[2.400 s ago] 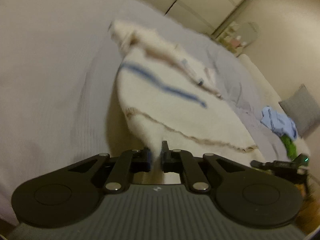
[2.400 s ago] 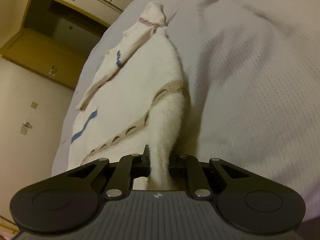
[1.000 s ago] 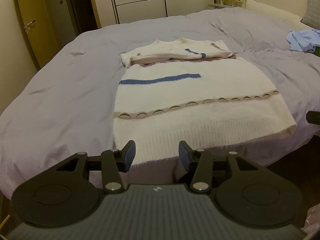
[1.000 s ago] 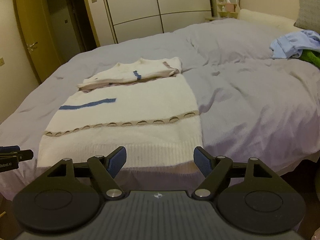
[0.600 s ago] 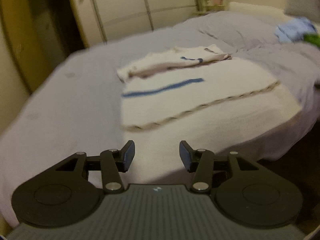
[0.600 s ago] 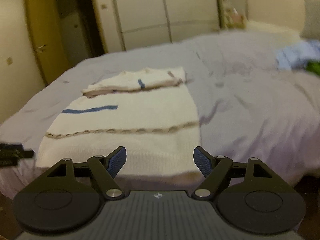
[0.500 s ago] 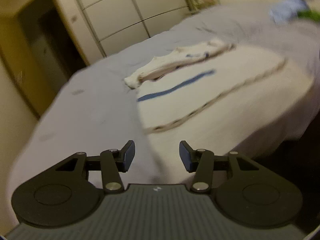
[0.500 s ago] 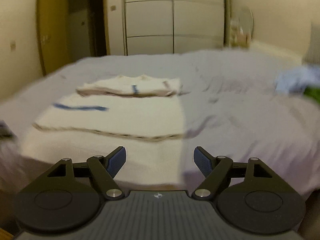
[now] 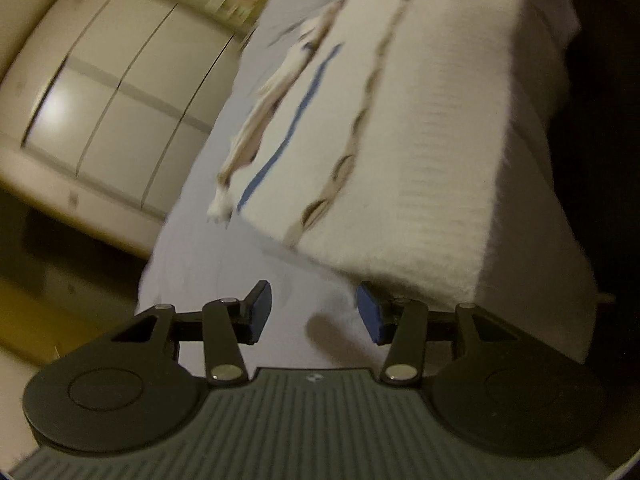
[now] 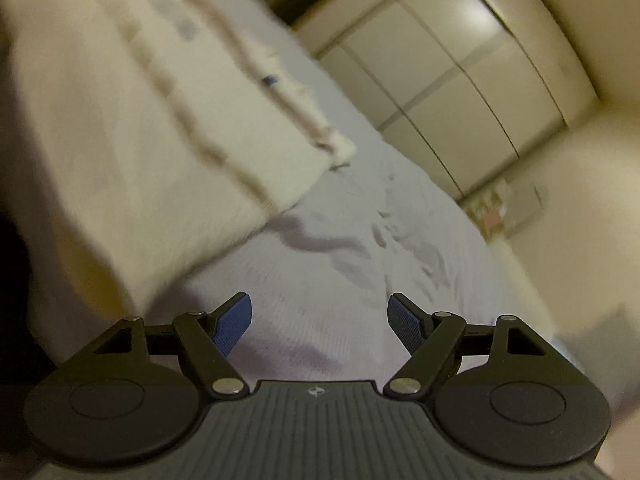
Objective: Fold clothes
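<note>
The right gripper [image 10: 319, 322], a black two-finger unit with blue ribbed pads [image 10: 233, 322], stands with its jaws wide apart and nothing between them. Behind the gap lies the pale lilac textured bed cover [image 10: 360, 280], creased toward its far edge. The view is strongly tilted and blurred. A cream knitted sweater with tan openwork bands [image 10: 120, 140] lies flat on the cover, at the upper left of the view, apart from the fingers. Its upper part is folded over and shows a small blue mark. Its near edge reaches the near edge of the bed. Cream panelled wardrobe doors [image 10: 460, 80] stand beyond the far edge of the bed.
</note>
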